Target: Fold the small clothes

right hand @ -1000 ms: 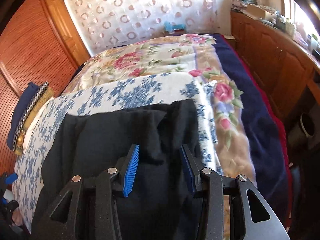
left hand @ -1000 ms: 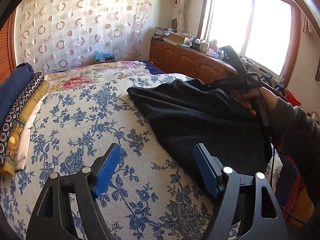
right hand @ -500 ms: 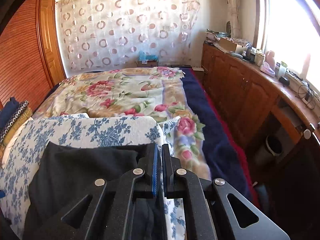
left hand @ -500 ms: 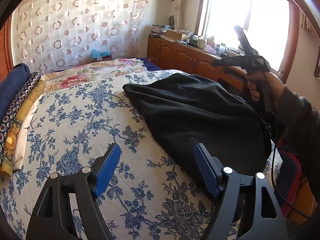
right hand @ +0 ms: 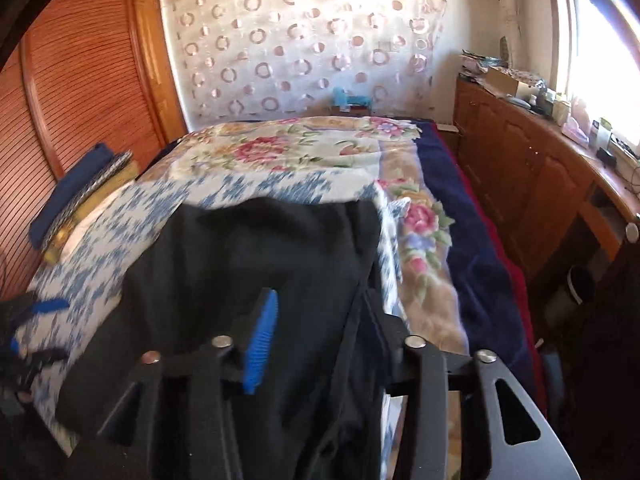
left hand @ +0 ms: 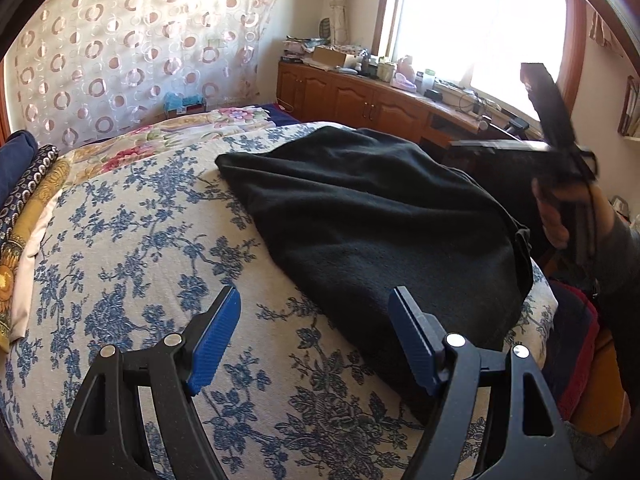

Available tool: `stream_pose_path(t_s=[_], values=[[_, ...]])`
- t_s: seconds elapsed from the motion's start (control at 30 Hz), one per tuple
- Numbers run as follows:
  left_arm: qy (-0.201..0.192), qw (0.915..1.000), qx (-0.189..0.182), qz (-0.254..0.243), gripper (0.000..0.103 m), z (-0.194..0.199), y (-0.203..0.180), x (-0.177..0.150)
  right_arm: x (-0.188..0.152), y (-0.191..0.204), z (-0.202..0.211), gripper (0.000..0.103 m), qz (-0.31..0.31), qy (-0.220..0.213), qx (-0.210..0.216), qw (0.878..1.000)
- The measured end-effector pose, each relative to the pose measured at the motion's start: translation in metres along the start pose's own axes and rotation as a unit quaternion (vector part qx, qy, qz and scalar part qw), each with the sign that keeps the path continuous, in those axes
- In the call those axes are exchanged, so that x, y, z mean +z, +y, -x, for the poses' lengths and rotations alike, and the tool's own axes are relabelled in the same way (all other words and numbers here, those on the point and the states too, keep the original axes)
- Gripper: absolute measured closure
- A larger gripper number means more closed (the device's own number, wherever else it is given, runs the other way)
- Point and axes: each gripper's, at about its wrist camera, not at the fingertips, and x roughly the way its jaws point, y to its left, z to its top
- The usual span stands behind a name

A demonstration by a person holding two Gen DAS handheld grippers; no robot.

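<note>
A black garment (left hand: 376, 216) lies spread on the blue-flowered sheet (left hand: 132, 240) over the bed, toward its right side, its near edge draped off the bedside; the left gripper (left hand: 314, 338) hovers over the sheet just beside the garment's near left edge, jaws wide apart, nothing between them; the right gripper (right hand: 316, 336) is over the garment's right edge, its jaws opening, dark cloth seen between them but the pads not pressing on it; folded cloths (left hand: 24, 184) are stacked at the bed's left edge; a wooden cabinet (left hand: 360, 100) runs under the window.
</note>
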Motion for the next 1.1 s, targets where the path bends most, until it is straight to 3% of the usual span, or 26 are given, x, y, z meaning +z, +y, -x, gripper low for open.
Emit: stream_pose_path(t_s=[0.33,0.43,0.5,0.63,0.8,0.93,1.0,1.1], values=[[0.015,0.9998,-0.005,-0.011,0.026,-0.006,-0.009,-0.003,-0.045,0.012,0.027,0.052,0.015,0.0,-0.022,1.0],[0.022,0.9996,-0.014,-0.012,0.026,-0.006,-0.012,-0.006,-0.055,0.011,0.03,0.052,0.006,0.017,-0.025,1.0],[0.026,0.9994,-0.02,-0.011,0.026,-0.006,-0.013,-0.008,-0.06,0.009,0.034,0.052,0.014,0.031,-0.05,0.998],[0.032,0.9985,-0.043,0.0,0.026,-0.003,-0.014,-0.013,-0.067,0.001,0.043,0.052,0.008,0.048,-0.073,0.996],[0.057,0.9945,-0.088,0.006,0.028,0.0,-0.022,-0.023,-0.057,0.001,0.059,0.052,-0.012,0.014,-0.062,0.998],[0.079,0.9877,-0.135,0.005,0.065,-0.002,-0.03,-0.028,-0.051,0.02,0.065,0.052,0.004,-0.009,-0.036,0.999],[0.071,0.9883,-0.135,-0.002,0.088,0.0,-0.035,-0.025,-0.048,0.033,0.067,0.044,0.017,-0.015,-0.022,0.999],[0.044,0.9884,-0.145,-0.005,0.092,0.013,-0.039,-0.011,-0.048,0.05,0.07,0.04,0.034,-0.025,0.009,0.999]])
